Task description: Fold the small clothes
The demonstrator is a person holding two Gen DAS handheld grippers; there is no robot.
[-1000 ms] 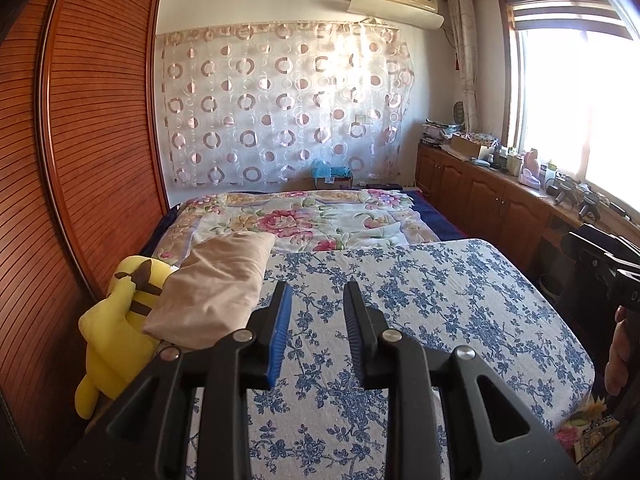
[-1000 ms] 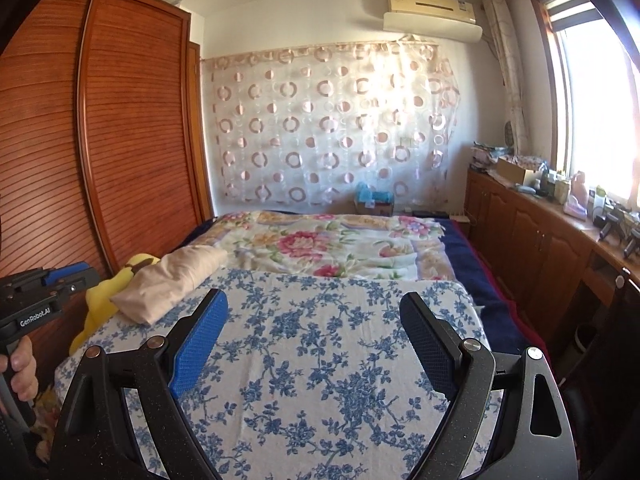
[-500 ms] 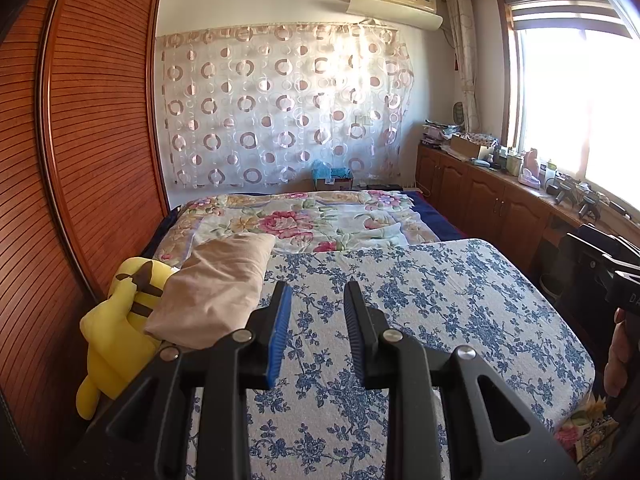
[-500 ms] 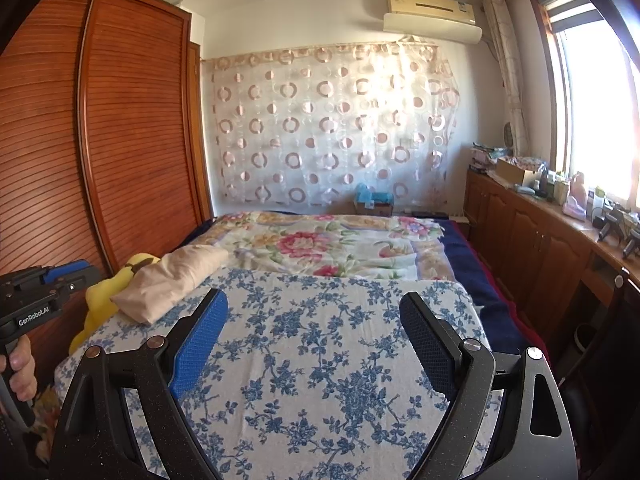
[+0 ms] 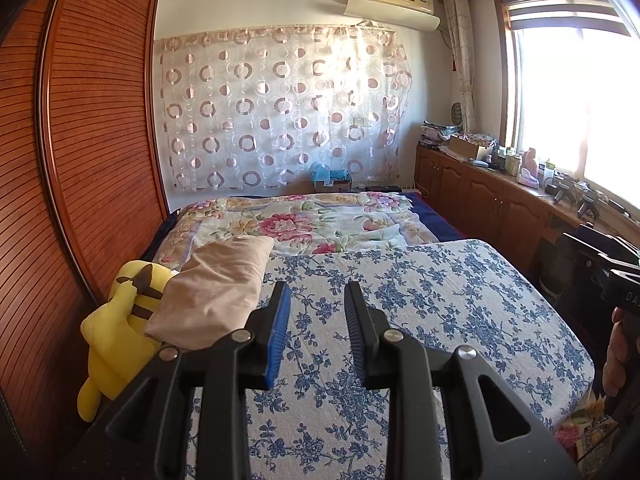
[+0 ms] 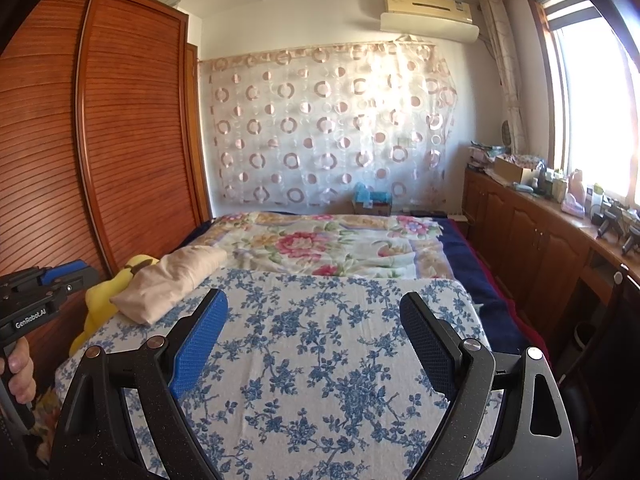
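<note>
A blue-flowered white sheet point(image 5: 420, 312) covers the near part of the bed; it also shows in the right wrist view point(image 6: 320, 344). I see no small garment on it. My left gripper point(image 5: 316, 292) hovers above the sheet, jaws a narrow gap apart with nothing between them. My right gripper point(image 6: 314, 304) hovers above the sheet with jaws wide open and empty. Each gripper's body shows at the edge of the other's view.
A beige pillow point(image 5: 216, 288) and a yellow plush toy point(image 5: 120, 320) lie at the bed's left edge beside the wooden wardrobe point(image 5: 80, 160). A floral quilt point(image 5: 304, 228) covers the far bed. Wooden cabinets point(image 6: 540, 248) with clutter run along the right under the window.
</note>
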